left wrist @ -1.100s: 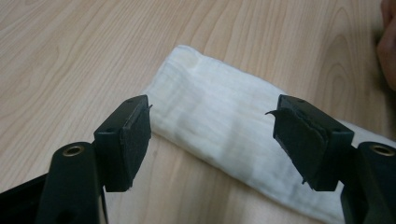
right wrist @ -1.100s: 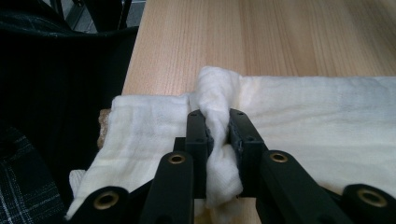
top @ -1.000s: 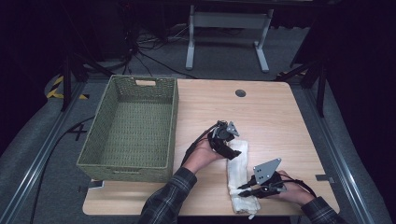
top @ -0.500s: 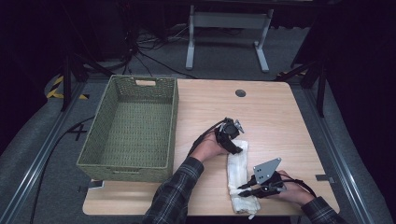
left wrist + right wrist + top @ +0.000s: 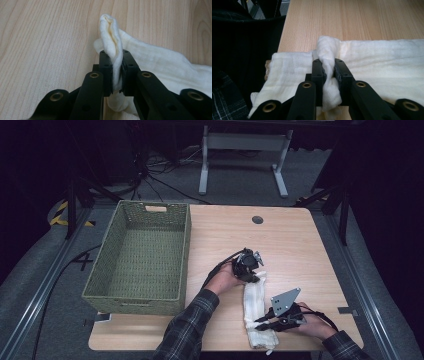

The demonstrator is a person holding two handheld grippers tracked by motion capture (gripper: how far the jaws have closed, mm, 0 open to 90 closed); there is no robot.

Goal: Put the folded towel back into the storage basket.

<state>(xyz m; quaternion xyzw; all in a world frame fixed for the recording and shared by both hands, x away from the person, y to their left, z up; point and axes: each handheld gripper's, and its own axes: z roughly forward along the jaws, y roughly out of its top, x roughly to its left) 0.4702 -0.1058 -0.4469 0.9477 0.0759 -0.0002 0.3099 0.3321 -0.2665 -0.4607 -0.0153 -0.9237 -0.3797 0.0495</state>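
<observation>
light wood surface (image 5: 290, 240) with rounded corners, small dark grommet hole (image 5: 257, 219) up around 12 o'clock, big green woven basket (image 5: 139, 292) sitting on the 9 o'clock side, rumpled white cloth (image 5: 255, 297) lying down near 5 o'clock

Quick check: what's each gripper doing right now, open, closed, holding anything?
Left gripper: jaws have just closed, pinching a fold of the white cloth.
Right gripper: shut on a fold at the cloth's other end.

Cloth (image 5: 387, 65) cut off rightward
</observation>
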